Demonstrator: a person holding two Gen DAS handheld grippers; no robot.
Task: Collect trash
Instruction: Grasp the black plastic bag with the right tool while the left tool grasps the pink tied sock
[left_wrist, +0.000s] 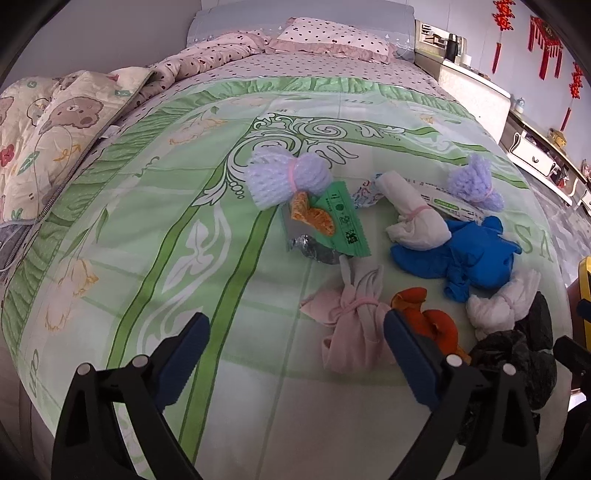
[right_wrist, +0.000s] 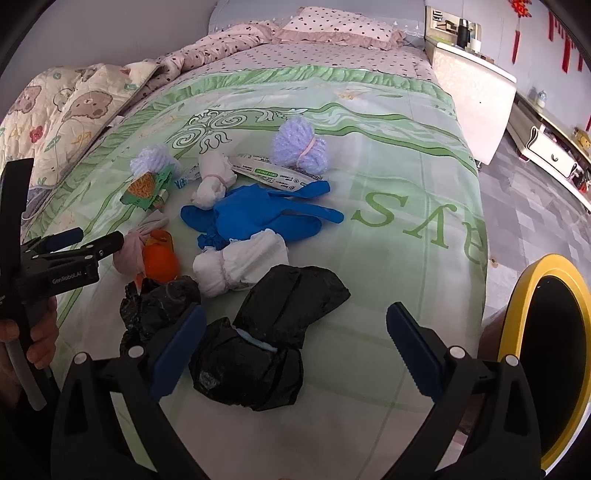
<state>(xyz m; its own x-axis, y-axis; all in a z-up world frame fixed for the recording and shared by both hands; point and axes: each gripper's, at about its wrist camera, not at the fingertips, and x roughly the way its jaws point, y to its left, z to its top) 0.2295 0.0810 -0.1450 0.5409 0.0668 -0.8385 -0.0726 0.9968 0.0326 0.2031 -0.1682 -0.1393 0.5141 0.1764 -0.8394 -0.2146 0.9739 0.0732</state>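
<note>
Your left gripper (left_wrist: 297, 339) and right gripper (right_wrist: 295, 334) both hover with fingers spread wide, holding nothing. The trash sits mid-frame on the green bedspread (left_wrist: 147, 229), the black bag (right_wrist: 266, 332) nearest your right fingers. Bare cloth fills the left; the yellow-rimmed bin (right_wrist: 528, 291) stands past the bed's right edge.

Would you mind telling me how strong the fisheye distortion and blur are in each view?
Left wrist view: the bed bulges into a dome, dark vignette in the corners, trash pile sharp. Right wrist view: same bulge, the yellow-rimmed bin stretched at the edge, the black bag in focus.
</note>
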